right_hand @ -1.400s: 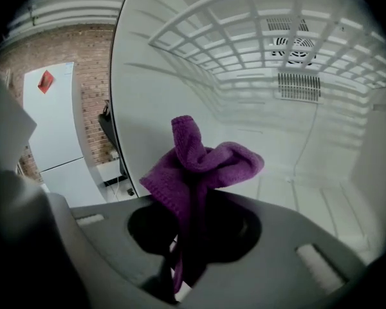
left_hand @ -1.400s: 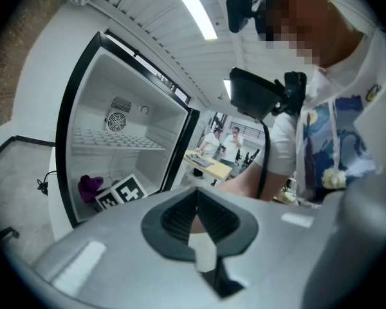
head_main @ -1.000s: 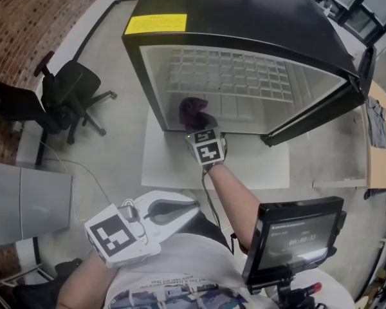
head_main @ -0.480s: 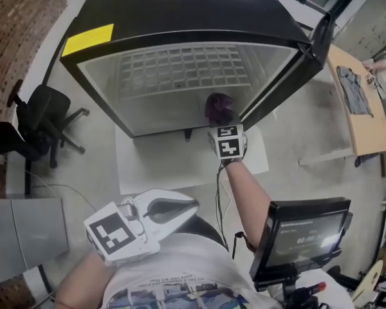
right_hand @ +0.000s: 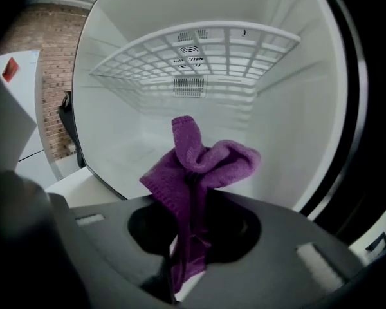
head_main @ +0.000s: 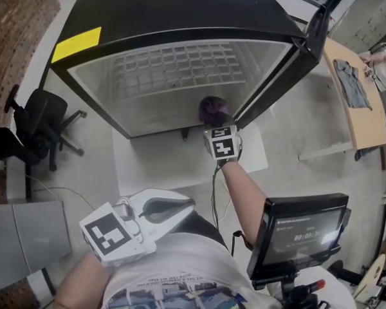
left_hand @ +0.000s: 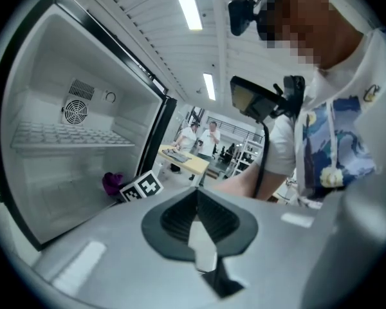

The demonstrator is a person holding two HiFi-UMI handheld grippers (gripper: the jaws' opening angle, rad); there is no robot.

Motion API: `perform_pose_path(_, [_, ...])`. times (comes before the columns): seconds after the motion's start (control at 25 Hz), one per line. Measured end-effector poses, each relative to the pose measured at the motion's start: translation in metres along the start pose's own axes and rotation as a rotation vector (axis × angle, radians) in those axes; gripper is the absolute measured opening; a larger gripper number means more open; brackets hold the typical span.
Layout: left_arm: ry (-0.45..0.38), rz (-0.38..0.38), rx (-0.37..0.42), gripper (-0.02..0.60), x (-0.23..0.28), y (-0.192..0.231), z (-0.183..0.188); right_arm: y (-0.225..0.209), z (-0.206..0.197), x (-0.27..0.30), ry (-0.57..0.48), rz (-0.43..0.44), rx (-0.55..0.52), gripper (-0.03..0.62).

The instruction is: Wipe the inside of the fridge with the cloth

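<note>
Head view: the fridge (head_main: 180,11) is open with its white inside facing me. The right gripper (head_main: 213,120) is at the front lip, close to the right wall, with the purple cloth (head_main: 212,108) bunched at its tip. The left gripper (head_main: 190,204) hangs back by my torso, well apart from the fridge, so the right one is clearly nearer.

Left gripper view: jaws pressed together with nothing between them. The cloth is only a small purple blob off by the fridge's edge.

Right gripper view: jaws are pinching the cloth's lower end. The rest stands up and flops forward past the tips, so its long axis runs roughly along the jaws. The wire shelf (right_hand: 199,50) is above, and the bare floor and back wall lie straight ahead. My guess is the next wipe means pushing forward and left.
</note>
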State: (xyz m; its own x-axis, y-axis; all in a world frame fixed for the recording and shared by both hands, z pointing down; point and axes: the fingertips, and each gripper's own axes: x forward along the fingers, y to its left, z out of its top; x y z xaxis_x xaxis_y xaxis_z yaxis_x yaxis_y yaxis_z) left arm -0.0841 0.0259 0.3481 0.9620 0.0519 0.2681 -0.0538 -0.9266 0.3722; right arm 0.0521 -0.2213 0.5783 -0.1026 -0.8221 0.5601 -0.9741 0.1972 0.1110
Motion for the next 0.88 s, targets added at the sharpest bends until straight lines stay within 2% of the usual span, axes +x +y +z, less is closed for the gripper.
perform_pose_path(0.44, [-0.036, 0.065, -0.033, 0.008, -0.031, 0.006, -0.005, 0.086, 0.017, 0.012, -0.016, 0.119, -0.048, 0.08])
perform_pose_path(0.88, [-0.074, 0.163, -0.074, 0.008, -0.044, 0.013, -0.01, 0.19, 0.029, 0.021, -0.035, 0.331, -0.157, 0.08])
